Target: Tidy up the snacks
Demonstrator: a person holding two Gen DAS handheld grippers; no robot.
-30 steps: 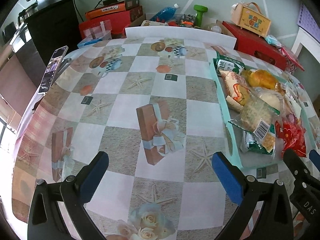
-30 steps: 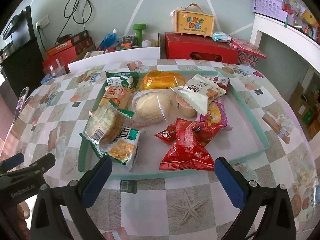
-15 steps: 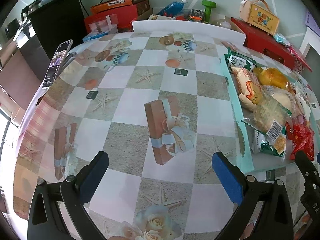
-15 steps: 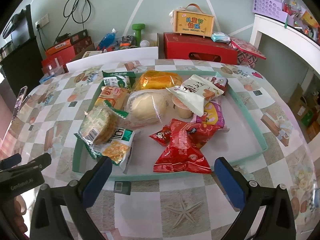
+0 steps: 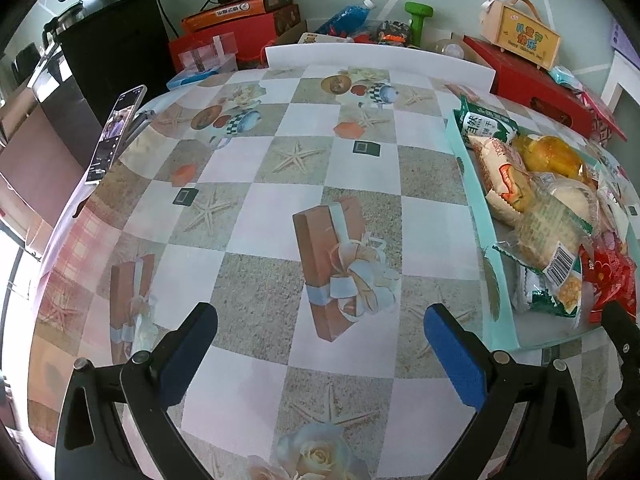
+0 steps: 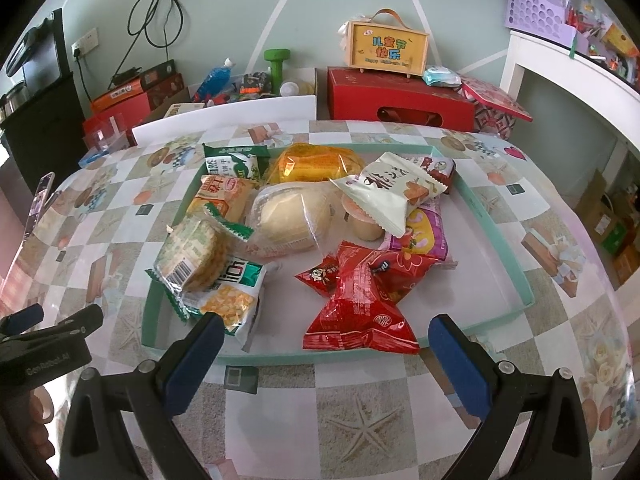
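Observation:
A teal tray (image 6: pixel 505 240) on the patterned table holds several snack packets. Among them are a red packet (image 6: pixel 358 304), a white packet (image 6: pixel 390 190), a wrapped round bun (image 6: pixel 290 218), a yellow bread bag (image 6: pixel 314 162) and a corn snack packet (image 6: pixel 230 300). My right gripper (image 6: pixel 322 354) hovers open at the tray's near edge, holding nothing. My left gripper (image 5: pixel 320 346) stands open over bare tablecloth, left of the tray (image 5: pixel 490 248), with nothing between its fingers. The same snacks (image 5: pixel 548 232) show at the right of the left wrist view.
A phone (image 5: pixel 116 130) leans at the table's left edge. A white chair back (image 6: pixel 224 118) stands behind the table. Red boxes (image 6: pixel 400 98), a yellow gift case (image 6: pixel 386 50), a green dumbbell (image 6: pixel 276 64) and a black cabinet (image 5: pixel 108 48) line the wall.
Both grippers have moved slightly forward, and the tray sits a little nearer in the right wrist view. Both stay open, and no snack has shifted.

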